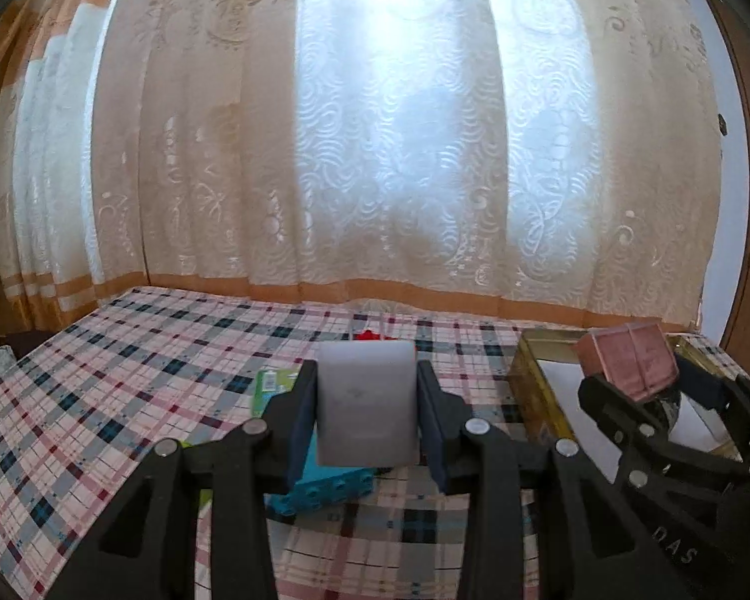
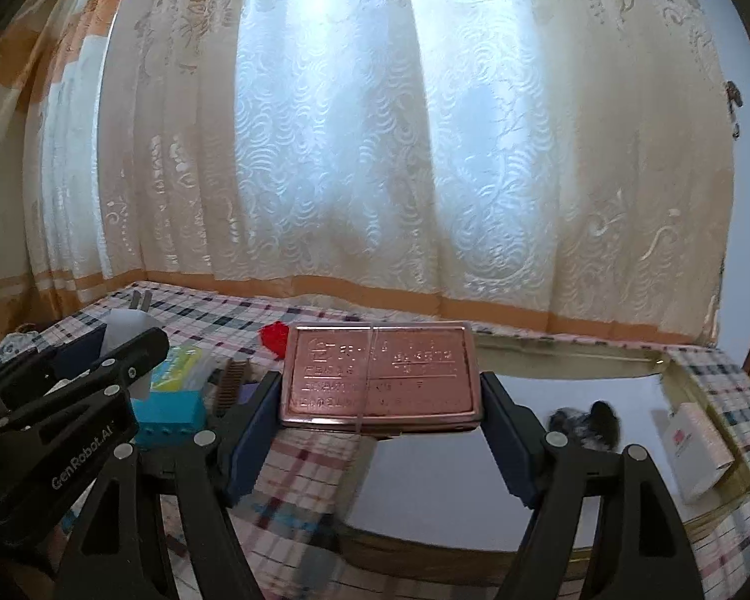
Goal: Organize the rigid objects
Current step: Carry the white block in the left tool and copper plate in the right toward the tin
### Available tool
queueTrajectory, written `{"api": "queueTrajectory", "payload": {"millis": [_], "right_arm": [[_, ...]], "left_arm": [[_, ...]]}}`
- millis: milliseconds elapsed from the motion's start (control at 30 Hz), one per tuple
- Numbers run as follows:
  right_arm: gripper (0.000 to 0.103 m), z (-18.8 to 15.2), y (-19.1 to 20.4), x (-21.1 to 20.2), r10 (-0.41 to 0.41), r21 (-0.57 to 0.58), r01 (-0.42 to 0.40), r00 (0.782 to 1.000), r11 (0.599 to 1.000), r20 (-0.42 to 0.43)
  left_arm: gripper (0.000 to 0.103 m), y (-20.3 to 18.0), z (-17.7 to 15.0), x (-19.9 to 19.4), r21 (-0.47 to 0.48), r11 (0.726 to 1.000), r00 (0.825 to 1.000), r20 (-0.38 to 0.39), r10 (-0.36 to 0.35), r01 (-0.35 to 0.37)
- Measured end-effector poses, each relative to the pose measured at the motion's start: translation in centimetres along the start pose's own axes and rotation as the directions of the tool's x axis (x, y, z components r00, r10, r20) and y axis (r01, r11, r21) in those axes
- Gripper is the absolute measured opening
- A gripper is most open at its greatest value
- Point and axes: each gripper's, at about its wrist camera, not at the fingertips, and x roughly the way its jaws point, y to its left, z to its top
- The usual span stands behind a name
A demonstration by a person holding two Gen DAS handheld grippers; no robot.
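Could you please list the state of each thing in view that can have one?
left gripper: shut on the white block, lifted off the cloth.
right gripper: shut on the pink metal case, case closed, held flat.
gold tray: open-topped, holding a white box and a dark object.
teal brick: lying on the checked cloth.

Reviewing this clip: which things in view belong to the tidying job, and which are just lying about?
Part of the job:
- white block, held in left gripper
- copper tin, held in right gripper
- tray
- blue brick, green pack, still out on the table

Just there:
- curtain
- checked tablecloth
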Motion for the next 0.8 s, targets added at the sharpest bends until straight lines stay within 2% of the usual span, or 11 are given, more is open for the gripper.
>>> {"api": "queueTrajectory", "payload": {"millis": [333, 567, 800], "right_arm": [[0.078, 0.0, -2.6, -0.1, -0.035, 0.031, 0.035, 0.999, 0.999, 0.002], [0.078, -0.1, -3.9, -0.8, -0.075, 0.004, 0.075, 0.997, 0.997, 0.024], [0.078, -0.2, -6.9, -0.7, -0.115, 0.048, 0.114, 0.993, 0.992, 0.005]], "left_arm": [[0.037, -3.3, 0.0, 0.0, 0.034, 0.999, 1.0, 0.014, -0.026, 0.026], [0.037, -5.1, -0.1, 0.2, 0.047, 0.998, 0.999, 0.011, -0.049, 0.049], [0.037, -7.3, -0.2, 0.5, 0.067, 0.995, 0.997, 0.008, -0.078, 0.077]]}}
